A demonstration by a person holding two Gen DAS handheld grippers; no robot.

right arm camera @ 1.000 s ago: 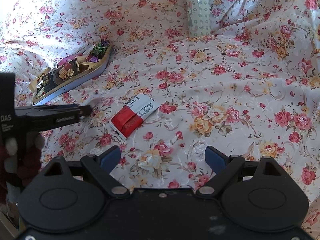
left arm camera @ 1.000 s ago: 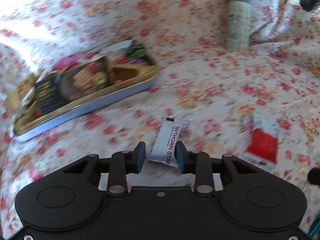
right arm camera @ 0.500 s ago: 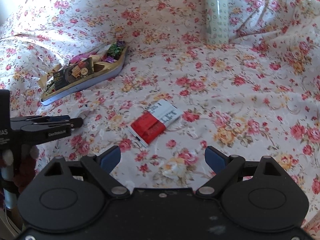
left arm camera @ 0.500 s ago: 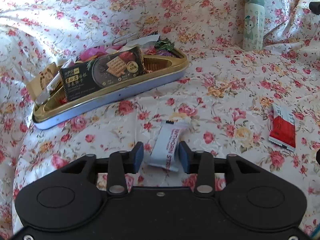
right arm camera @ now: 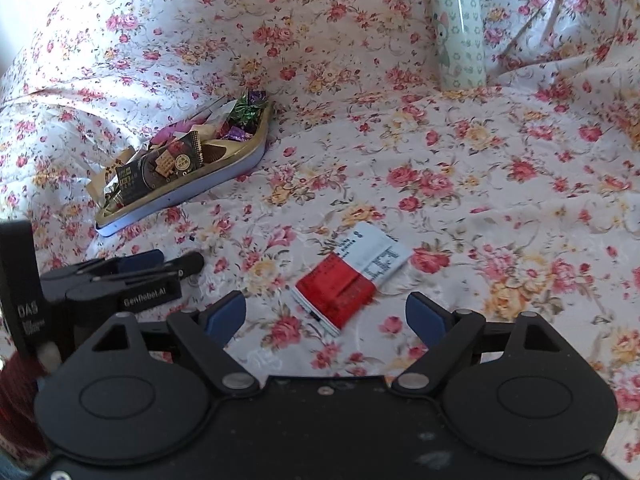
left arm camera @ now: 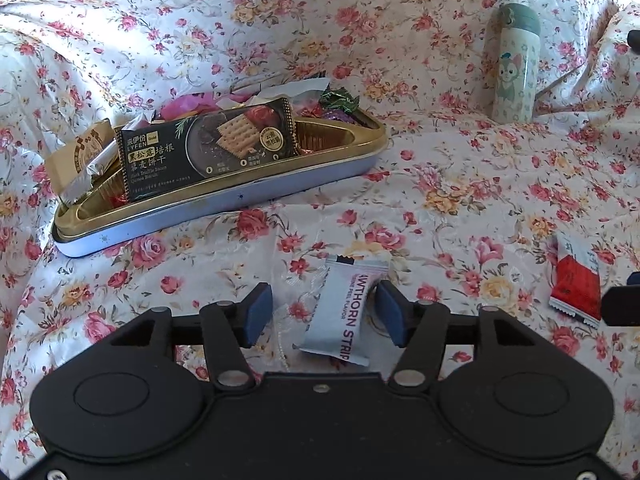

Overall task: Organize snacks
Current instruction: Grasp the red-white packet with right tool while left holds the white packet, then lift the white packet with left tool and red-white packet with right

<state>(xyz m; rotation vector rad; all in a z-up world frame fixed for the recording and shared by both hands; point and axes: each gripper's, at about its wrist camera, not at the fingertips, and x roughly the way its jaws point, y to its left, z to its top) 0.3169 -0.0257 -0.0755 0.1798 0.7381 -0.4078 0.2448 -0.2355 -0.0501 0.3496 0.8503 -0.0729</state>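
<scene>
My left gripper (left arm camera: pixel 322 312) is open, and a white hawthorn strip packet (left arm camera: pixel 345 310) lies on the floral cloth between its fingers, touching the right pad. A gold-lined tin tray (left arm camera: pixel 224 200) full of snacks, with a black cracker pack (left arm camera: pixel 208 148) on top, sits ahead to the left. My right gripper (right arm camera: pixel 326 316) is open and empty just behind a red and white packet (right arm camera: pixel 352 276). The red packet also shows in the left wrist view (left arm camera: pixel 576 280). The tray (right arm camera: pixel 224 176) and left gripper (right arm camera: pixel 132 272) show at left in the right wrist view.
A pale green patterned bottle (left arm camera: pixel 514 64) stands upright at the back right, also in the right wrist view (right arm camera: pixel 458 28). The floral cloth (right arm camera: pixel 500 184) covers the surface and rises in folds behind.
My left gripper has opened and the hawthorn packet now lies loose between its fingers. The right gripper has moved closer to the red packet.
</scene>
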